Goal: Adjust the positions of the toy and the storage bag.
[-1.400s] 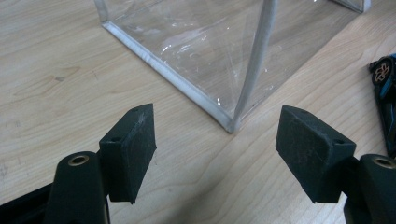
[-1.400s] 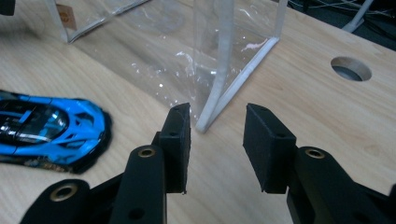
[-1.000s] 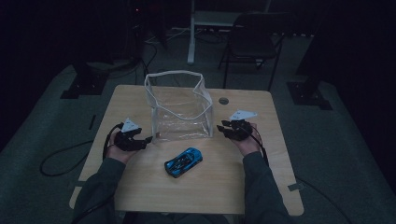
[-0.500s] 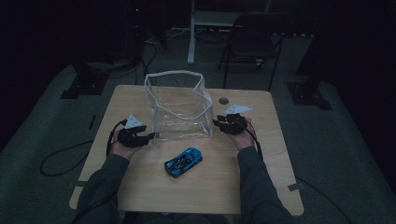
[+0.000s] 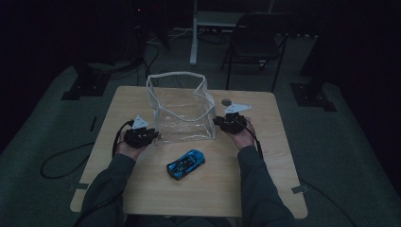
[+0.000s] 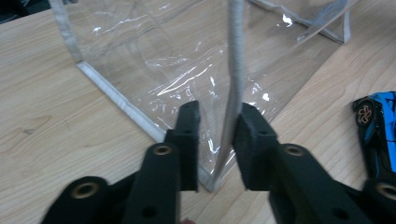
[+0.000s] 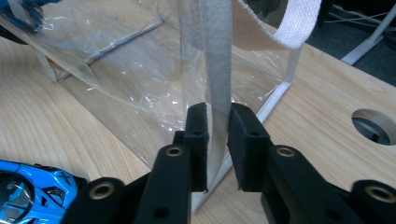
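Note:
A clear plastic bag (image 5: 182,116) with grey fabric edging stands open on the wooden table (image 5: 213,194). My left gripper (image 5: 153,136) is at its front left corner. In the left gripper view the jaws (image 6: 215,126) have just been closing around the bag's upright corner seam (image 6: 236,56); the seam touches one pad and a gap remains at the other. My right gripper (image 5: 218,122) is at the front right corner. Its jaws (image 7: 217,126) have just been closing and now pinch the bag's grey edge strip (image 7: 217,56). A blue toy car (image 5: 186,163) lies in front of the bag.
A round hole (image 5: 226,101) is cut in the table behind my right gripper. The car (image 6: 378,130) lies close to the right of my left gripper's jaws. A dark chair (image 5: 255,42) stands beyond the table. Cables trail off the left edge.
Both grippers moved inward to the bag's front corners, and their jaws closed around its edges. The car and the bag stayed in place.

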`<state>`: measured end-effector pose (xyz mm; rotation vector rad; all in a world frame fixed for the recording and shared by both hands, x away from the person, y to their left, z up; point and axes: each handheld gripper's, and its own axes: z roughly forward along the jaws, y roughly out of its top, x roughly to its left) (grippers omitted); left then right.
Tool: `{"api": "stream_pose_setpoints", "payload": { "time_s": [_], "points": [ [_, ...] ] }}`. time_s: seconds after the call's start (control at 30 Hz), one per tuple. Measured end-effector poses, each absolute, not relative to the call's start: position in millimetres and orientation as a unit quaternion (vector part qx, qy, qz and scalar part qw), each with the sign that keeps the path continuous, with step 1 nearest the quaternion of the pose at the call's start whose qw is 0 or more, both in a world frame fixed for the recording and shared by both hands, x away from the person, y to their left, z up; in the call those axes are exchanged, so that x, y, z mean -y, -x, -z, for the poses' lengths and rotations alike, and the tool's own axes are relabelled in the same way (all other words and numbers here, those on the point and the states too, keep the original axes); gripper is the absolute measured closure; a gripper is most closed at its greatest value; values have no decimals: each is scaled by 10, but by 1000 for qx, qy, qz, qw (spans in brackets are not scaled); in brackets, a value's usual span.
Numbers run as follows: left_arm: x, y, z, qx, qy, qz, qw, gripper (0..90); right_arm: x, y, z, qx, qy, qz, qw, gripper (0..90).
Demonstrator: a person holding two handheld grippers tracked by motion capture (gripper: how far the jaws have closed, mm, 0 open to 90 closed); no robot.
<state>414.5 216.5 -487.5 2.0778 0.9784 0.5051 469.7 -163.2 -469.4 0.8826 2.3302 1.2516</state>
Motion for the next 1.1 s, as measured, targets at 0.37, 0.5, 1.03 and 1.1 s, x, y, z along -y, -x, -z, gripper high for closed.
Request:
{"api": "stream_pose_setpoints", "payload": {
  "time_s": [0.37,0.5,1.03,1.1],
  "points": [
    [-2119,-4138,4876,-375,-821,-201,381,870,1631,-4643,4669,-829,-302,-431,188,876],
    [-2109,-4133,4878,-375,-820,-202,382,872,1636,-4603,4667,-830,-299,-431,192,882],
    [-2019,-4102,4880,-366,-824,-198,385,874,1740,-4405,4661,-830,-288,-432,206,886],
    [-1983,-4094,4881,-361,-826,-195,387,874,1773,-4366,4666,-828,-289,-433,208,886]
  ]
}}
